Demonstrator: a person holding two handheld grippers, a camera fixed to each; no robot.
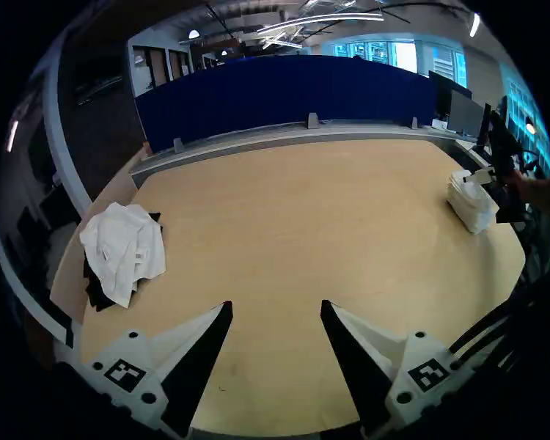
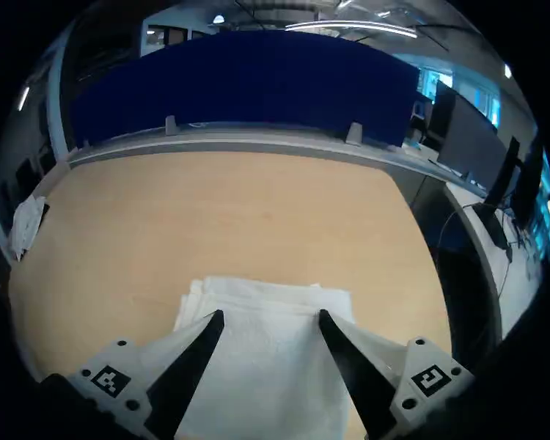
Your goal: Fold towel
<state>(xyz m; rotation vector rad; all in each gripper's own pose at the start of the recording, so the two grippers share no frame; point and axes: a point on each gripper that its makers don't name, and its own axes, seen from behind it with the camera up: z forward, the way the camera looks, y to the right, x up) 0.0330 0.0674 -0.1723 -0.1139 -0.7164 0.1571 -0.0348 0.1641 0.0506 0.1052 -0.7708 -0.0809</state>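
Two piles (crumpled towels [image 1: 122,251], folded stack [image 1: 471,199]) sit apart on table [image 1: 312,220].

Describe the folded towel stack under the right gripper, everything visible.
The stack is white, terry-looking cloth: several folded layers lying flat, edges roughly aligned, lower layers peeking out at the far left corner. It rests on the wooden table near its edge. The right gripper hangs over it, fingers spread open either side; whether they touch the cloth is unclear. The left gripper view shows it as a thick block.
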